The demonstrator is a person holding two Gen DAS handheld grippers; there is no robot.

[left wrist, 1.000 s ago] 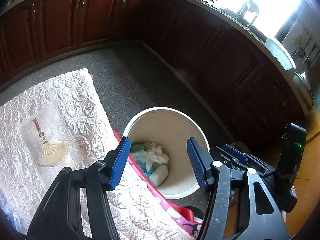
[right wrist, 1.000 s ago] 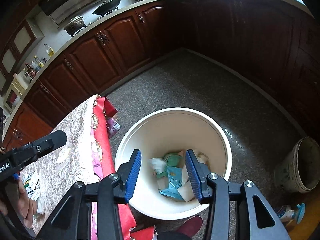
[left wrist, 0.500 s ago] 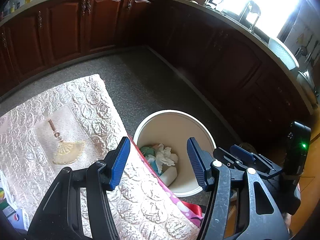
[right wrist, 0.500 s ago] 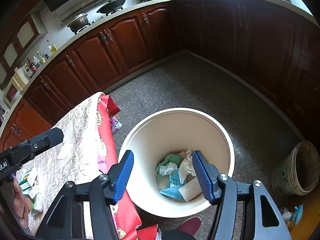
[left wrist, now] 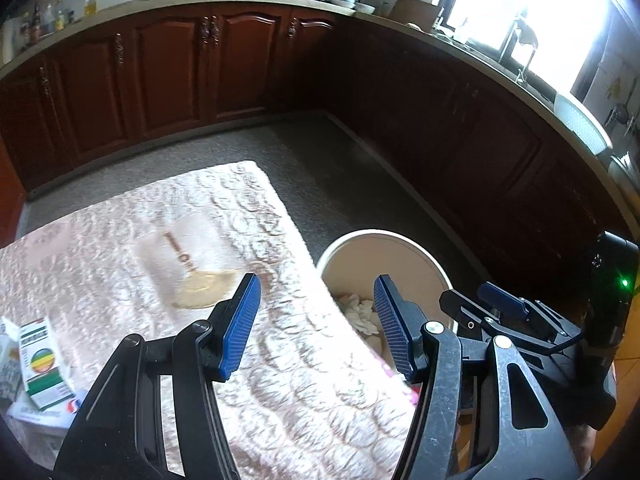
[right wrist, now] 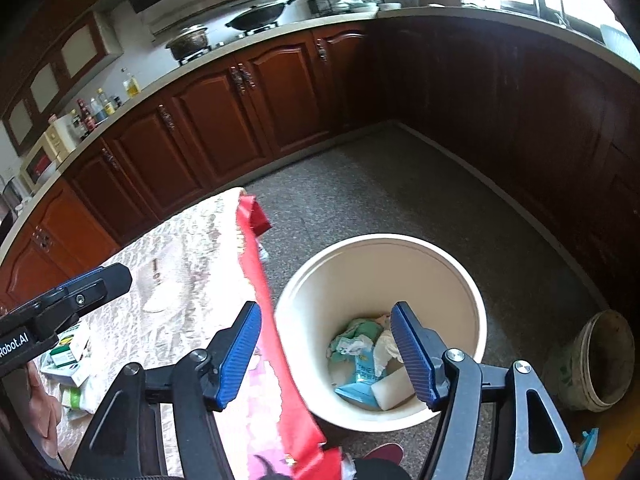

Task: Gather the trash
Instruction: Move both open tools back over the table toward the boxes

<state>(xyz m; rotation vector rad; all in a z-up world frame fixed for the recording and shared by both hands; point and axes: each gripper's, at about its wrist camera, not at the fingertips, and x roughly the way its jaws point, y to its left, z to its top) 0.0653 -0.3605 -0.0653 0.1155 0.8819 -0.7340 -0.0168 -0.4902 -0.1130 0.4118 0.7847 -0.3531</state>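
- Two grippers hang above the near edge of the tabletop (left wrist: 120,248), both tilted downward.
- The left gripper (left wrist: 316,320) has its fingers (left wrist: 240,320) held moderately apart, with nothing between them; below them lies the pale embossed tablecloth (left wrist: 224,208).
- The right gripper (right wrist: 326,350) has its fingers (right wrist: 412,352) opening, nothing between them; it hangs over the near rim of the bin.
- At the near left on the tabletop lie small cartons (left wrist: 40,364), one with green and yellow stripes.
- A red cloth edge (right wrist: 260,280) hangs down the right side of the tabletop.
- The cream round bin (right wrist: 472,304) stands on the speckled floor (right wrist: 380,184) just right of the tabletop; inside it lies trash (right wrist: 368,360): crumpled tissue, a blue packet, a white block.
- A dirty bucket (right wrist: 600,360) stands right of the bin.
- Farther off, dark wooden cabinets (right wrist: 260,112) line the walls, with a wok (right wrist: 260,16) on the stove.
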